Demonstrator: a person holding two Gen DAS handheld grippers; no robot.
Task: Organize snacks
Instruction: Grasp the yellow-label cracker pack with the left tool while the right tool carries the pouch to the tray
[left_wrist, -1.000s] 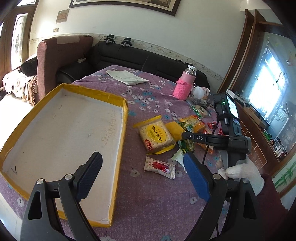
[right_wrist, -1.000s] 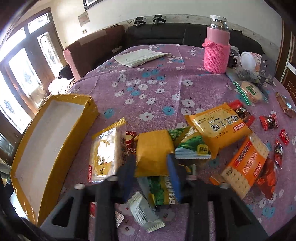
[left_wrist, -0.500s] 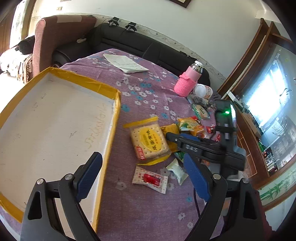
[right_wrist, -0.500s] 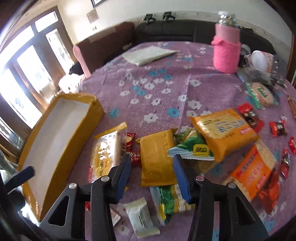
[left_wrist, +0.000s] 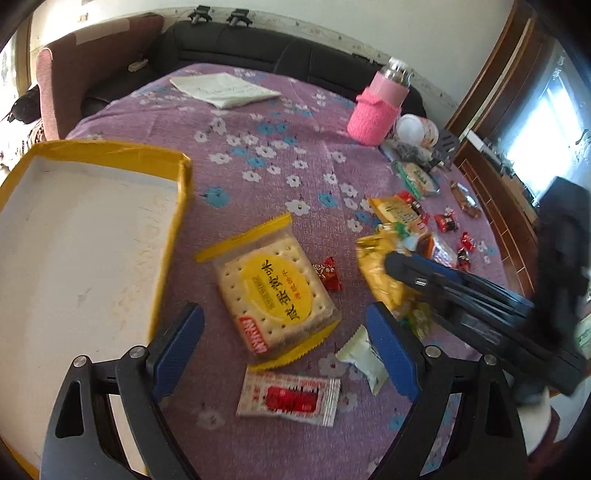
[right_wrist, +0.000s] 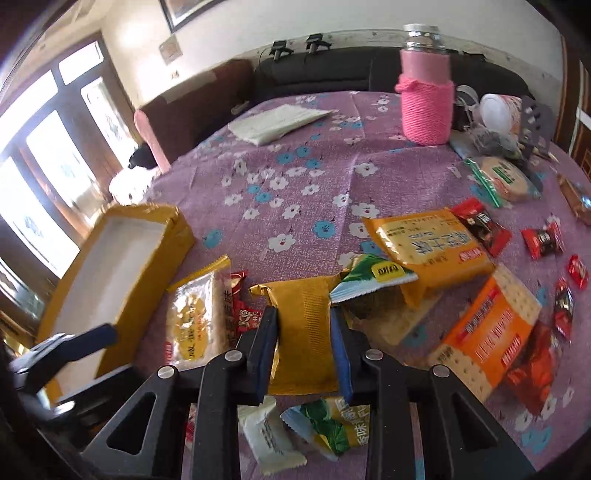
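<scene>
Right gripper (right_wrist: 303, 343) is clamped on the plain yellow packet (right_wrist: 304, 325), its 2 blue pads pressing the packet's 2 long sides, while the packet's far end points up the purple flowered tablecloth (right_wrist: 295, 147). Left gripper (left_wrist: 284, 349) hangs released, its jaws spread wide and gripping nothing; the clear cracker pack with the yellow label (left_wrist: 275, 288) lies on the cloth just ahead of the gap, and the red-and-white sachet (left_wrist: 290, 397) lies between the 2 fingers, lower down. 1 small white sachet (left_wrist: 364, 360) sits just beside the left gripper's right finger. The yellow-rimmed tray (left_wrist: 177, 236) lies to the left of the cracker pack, with 1 white floor and nothing lying on the part that shows.

From the right wrist view, 1 green-and-white pouch (right_wrist: 373, 278) lies tucked under 1 orange-yellow snack bag (right_wrist: 424, 247), both just beyond the held packet, and 1 orange cracker pack (right_wrist: 487, 328) lies to the right. 1 green-and-yellow wrapper (right_wrist: 332, 424) lies under the gripper. About 5 small red sweets (some blurred, so the count is loose) are scattered at the right edge. At the far side stand 1 bottle in a pink knitted sleeve (right_wrist: 426, 99) and 1 folded white paper (right_wrist: 277, 122).
</scene>
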